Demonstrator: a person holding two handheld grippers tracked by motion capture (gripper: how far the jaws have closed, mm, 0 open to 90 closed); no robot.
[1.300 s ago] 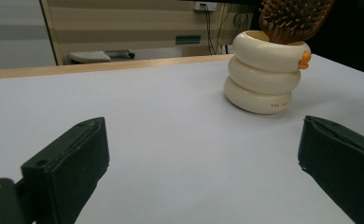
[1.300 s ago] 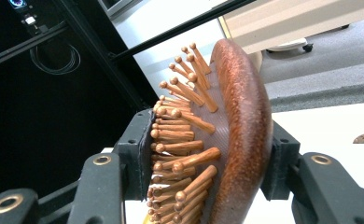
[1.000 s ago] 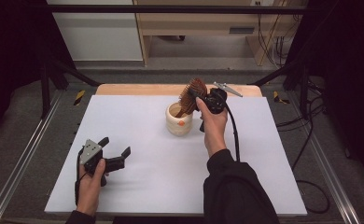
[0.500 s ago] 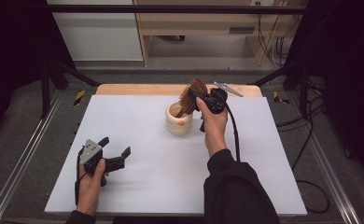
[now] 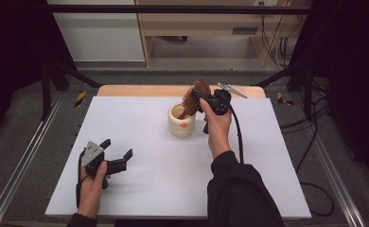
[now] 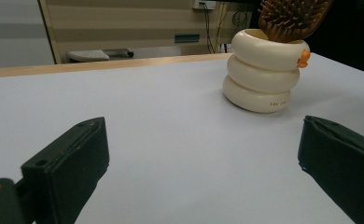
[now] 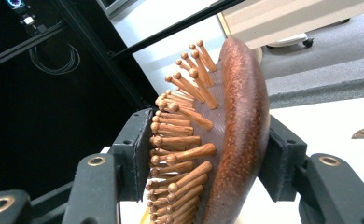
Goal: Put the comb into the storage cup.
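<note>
White tabletop [image 5: 140, 179] stretches out under my cameras, with a wooden strip along its far edge and dark frame rails on either side. Near the middle toward the far edge stands a cream holder [image 5: 181, 121] shaped like three stacked rings, with a small orange mark on its side. My right gripper [image 5: 210, 101] sits above and just right of it, with a brown wooden hairbrush [image 5: 193, 97] between its jaws; the handle end points down into the holder's mouth and the brush tilts. From the right gripper view, one pad meets the bristle tips and the other lies against the smooth back of the brush head [image 7: 238, 135]; the jaws have just been easing apart around it. My left gripper [image 5: 114, 156] rests low over the near left of the table, well apart from the holder, jaws spread wide with nothing between them.
</note>
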